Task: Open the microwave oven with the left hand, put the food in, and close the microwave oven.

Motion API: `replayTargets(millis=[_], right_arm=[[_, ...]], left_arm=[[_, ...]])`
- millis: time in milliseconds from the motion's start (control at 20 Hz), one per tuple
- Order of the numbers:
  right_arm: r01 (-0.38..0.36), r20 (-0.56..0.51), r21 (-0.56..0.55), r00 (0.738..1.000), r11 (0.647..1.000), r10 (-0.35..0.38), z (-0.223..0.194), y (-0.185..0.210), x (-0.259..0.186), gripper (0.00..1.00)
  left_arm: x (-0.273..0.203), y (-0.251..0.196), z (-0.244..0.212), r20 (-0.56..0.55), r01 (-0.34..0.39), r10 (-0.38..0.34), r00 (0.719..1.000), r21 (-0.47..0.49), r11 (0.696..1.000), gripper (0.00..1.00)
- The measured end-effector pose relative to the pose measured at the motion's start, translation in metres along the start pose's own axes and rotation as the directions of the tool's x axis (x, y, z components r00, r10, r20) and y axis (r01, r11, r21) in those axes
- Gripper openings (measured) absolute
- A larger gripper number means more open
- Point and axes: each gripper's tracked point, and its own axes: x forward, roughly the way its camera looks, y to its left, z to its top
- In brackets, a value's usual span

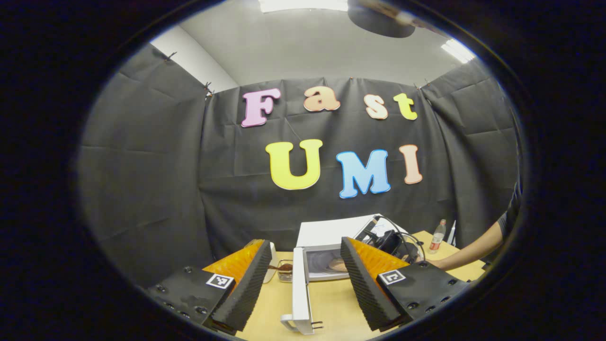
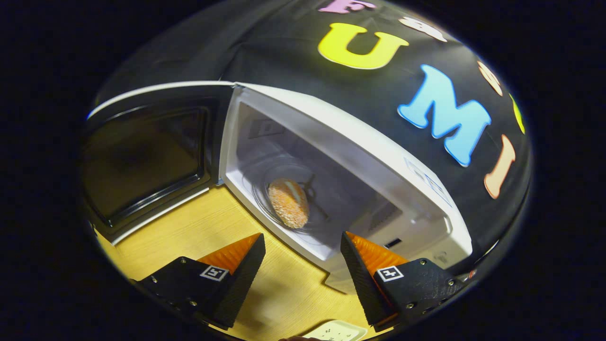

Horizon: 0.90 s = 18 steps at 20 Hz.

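Inside the open microwave [image 2: 378,156], on its glass turntable [image 2: 284,199], rests the round breaded food [image 2: 288,202], just ahead of the right gripper [image 2: 303,265] and between its spread, empty fingers. Door [image 2: 142,156] swung wide to the left over the wooden table [image 2: 189,232]. Farther back, in the left gripper view, left gripper [image 1: 305,279] held apart and empty, facing the door's edge [image 1: 299,284], the microwave beyond; a bottle [image 1: 438,236] and a person's arm [image 1: 473,248] to the right.
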Motion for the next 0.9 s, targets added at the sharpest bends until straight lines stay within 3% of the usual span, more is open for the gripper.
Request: replayTargets(millis=[150, 200, 300, 550, 600, 700, 750, 900], right_arm=[[0.050, 0.045, 0.125, 0.997, 0.991, -0.056, 0.006, -0.019, -0.028, 0.98], [0.070, 0.067, 0.145, 0.994, 0.987, -0.081, 0.010, -0.027, -0.039, 0.98], [0.089, 0.115, 0.181, 0.987, 0.979, -0.110, 0.023, -0.036, -0.065, 0.98], [0.116, 0.187, 0.269, 0.968, 0.956, -0.170, 0.040, -0.049, -0.124, 0.98], [0.117, 0.200, 0.284, 0.963, 0.952, -0.179, 0.043, -0.050, -0.134, 0.97], [0.130, 0.226, 0.320, 0.951, 0.938, -0.209, 0.053, -0.055, -0.158, 0.98], [0.137, 0.242, 0.339, 0.943, 0.931, -0.227, 0.058, -0.059, -0.172, 0.98], [0.174, 0.282, 0.392, 0.912, 0.903, -0.298, 0.071, -0.075, -0.212, 0.98]], left_arm=[[0.004, -0.006, -0.001, 0.010, 0.037, -0.037, 0.999, -0.018, 0.999, 1.00], [0.006, -0.009, -0.001, 0.010, 0.050, -0.050, 0.999, -0.021, 0.999, 0.95], [0.007, -0.014, -0.002, 0.013, 0.076, -0.075, 0.997, -0.019, 0.997, 1.00], [0.012, -0.027, -0.003, 0.030, 0.141, -0.140, 0.990, -0.030, 0.990, 1.00], [0.013, -0.029, -0.003, 0.032, 0.155, -0.154, 0.988, -0.033, 0.987, 0.95], [0.015, -0.033, -0.003, 0.037, 0.185, -0.183, 0.982, -0.036, 0.982, 1.00], [0.017, -0.035, -0.003, 0.040, 0.200, -0.199, 0.979, -0.036, 0.979, 0.95], [0.022, -0.040, -0.004, 0.052, 0.250, -0.248, 0.967, -0.042, 0.967, 0.95]])
